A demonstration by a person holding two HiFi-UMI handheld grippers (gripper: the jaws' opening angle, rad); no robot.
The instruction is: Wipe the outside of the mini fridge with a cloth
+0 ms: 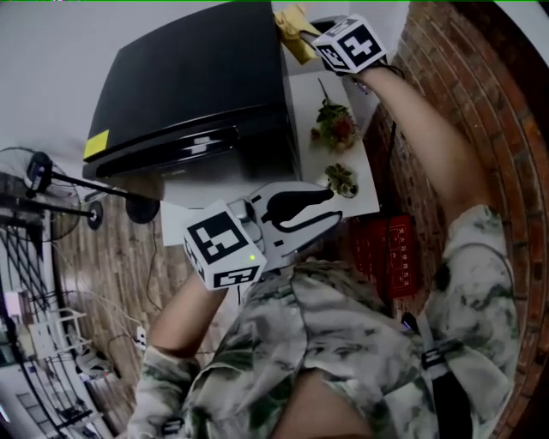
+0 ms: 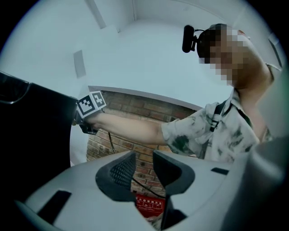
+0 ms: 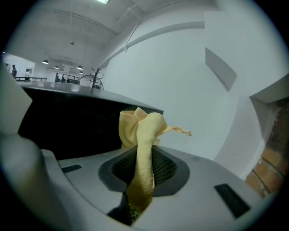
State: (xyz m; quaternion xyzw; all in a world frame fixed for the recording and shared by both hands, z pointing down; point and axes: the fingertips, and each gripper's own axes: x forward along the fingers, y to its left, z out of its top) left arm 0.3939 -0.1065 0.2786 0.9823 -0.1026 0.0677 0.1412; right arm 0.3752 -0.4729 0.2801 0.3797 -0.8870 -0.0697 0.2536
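The black mini fridge (image 1: 197,77) stands at the upper left of the head view, seen from above. My right gripper (image 1: 302,36) is stretched out to the fridge's far right corner, shut on a yellow cloth (image 1: 290,21). In the right gripper view the cloth (image 3: 141,135) is bunched between the jaws, close to the fridge's dark side (image 3: 67,122); contact cannot be told. My left gripper (image 1: 331,206) hangs near my chest, away from the fridge. Its jaws (image 2: 143,162) stand apart with nothing between them.
A white table (image 1: 364,184) beside the fridge carries two small plant arrangements (image 1: 334,129). Below it lies a red box (image 1: 390,249) against a brick wall (image 1: 480,94). A standing fan (image 1: 43,184) and wire racks are at the left.
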